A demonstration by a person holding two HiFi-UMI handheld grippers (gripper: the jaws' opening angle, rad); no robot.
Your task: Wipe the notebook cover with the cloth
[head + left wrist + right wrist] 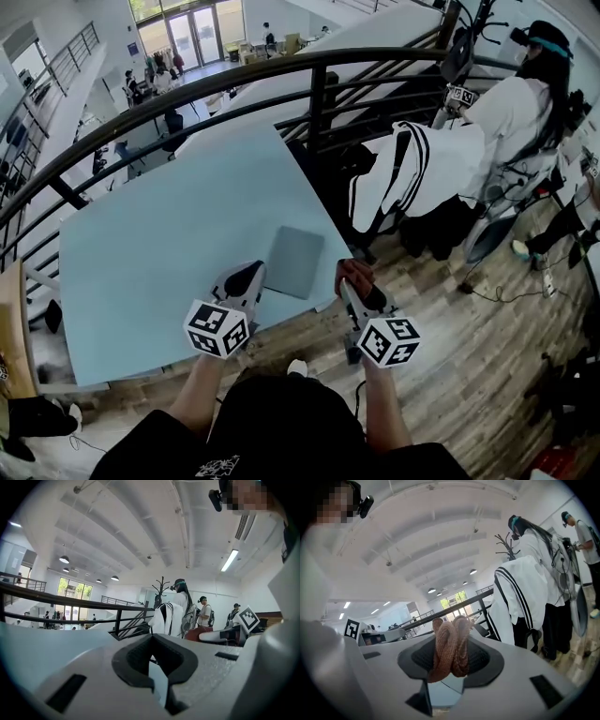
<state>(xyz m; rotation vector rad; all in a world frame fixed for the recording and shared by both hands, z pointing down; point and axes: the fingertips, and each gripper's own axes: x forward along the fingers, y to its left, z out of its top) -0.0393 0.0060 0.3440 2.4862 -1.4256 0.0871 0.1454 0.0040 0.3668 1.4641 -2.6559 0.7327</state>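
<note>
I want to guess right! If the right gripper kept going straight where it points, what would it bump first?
Probably the black railing. The right gripper, shut on the cloth, tilts up, so it likely misses the notebook; depth is unclear.

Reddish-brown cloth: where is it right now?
The cloth is clamped in the right gripper, by the light-blue table's near right corner in the head view, just right of the grey-blue notebook.

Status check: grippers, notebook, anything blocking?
Left gripper jaws together, empty. Right gripper shut on cloth. Notebook flat on table between them, cloth not yet on it. Nothing in the way.
</note>
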